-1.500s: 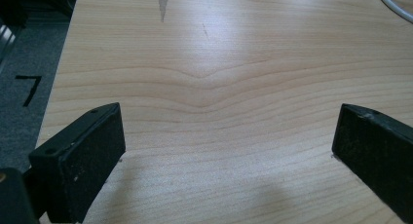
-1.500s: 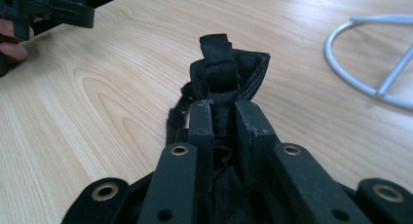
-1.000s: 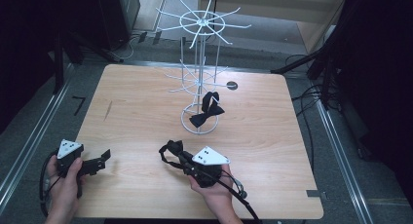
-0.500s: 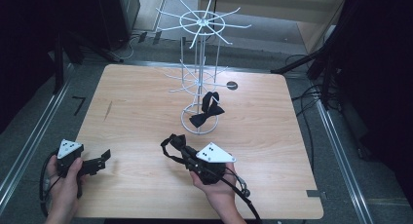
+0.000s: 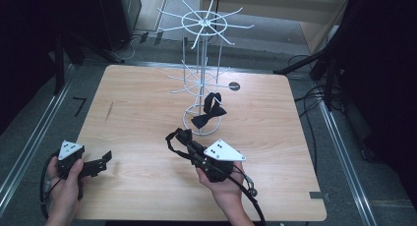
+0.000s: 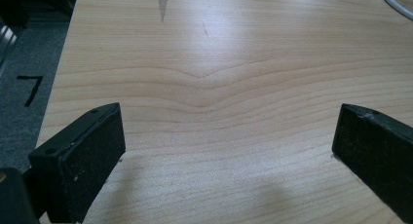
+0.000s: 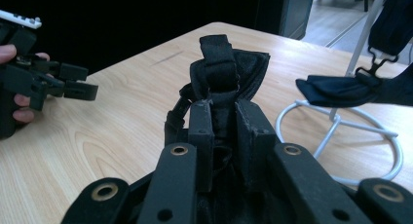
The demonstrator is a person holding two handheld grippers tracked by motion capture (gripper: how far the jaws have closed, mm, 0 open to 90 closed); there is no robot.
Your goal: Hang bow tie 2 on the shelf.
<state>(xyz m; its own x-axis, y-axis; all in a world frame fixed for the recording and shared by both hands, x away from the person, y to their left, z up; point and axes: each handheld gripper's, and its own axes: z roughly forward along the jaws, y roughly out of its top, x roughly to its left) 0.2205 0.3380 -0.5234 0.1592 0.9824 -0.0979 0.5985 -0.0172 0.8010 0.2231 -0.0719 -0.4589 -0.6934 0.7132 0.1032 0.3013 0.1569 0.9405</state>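
Since the earlier frame your right gripper (image 5: 183,139) has lifted a little off the wooden table (image 5: 137,118) with its load, while your left gripper (image 5: 104,158) has kept its place near the table's left front corner. Your right jaws are closed tight on a black bow tie (image 7: 225,73), pinching it near its centre knot, with the strap hanging in a loop to the side (image 5: 172,141). Your left jaws stand wide apart with nothing between them, bare wood showing between the pads (image 6: 92,160).

A second, dark blue bow tie (image 5: 209,110) already hangs low on the white wire display stand (image 5: 199,73), just beyond the held one. The step in hand looks like hanging this tie on the stand. Judged from here: keep the pinch firm, raise the tie clear of the base ring (image 7: 341,136), and approach a free prong so the strap loop slips over it. Avoid brushing the hung tie, and bring the left gripper in to steady the light stand if it rocks.
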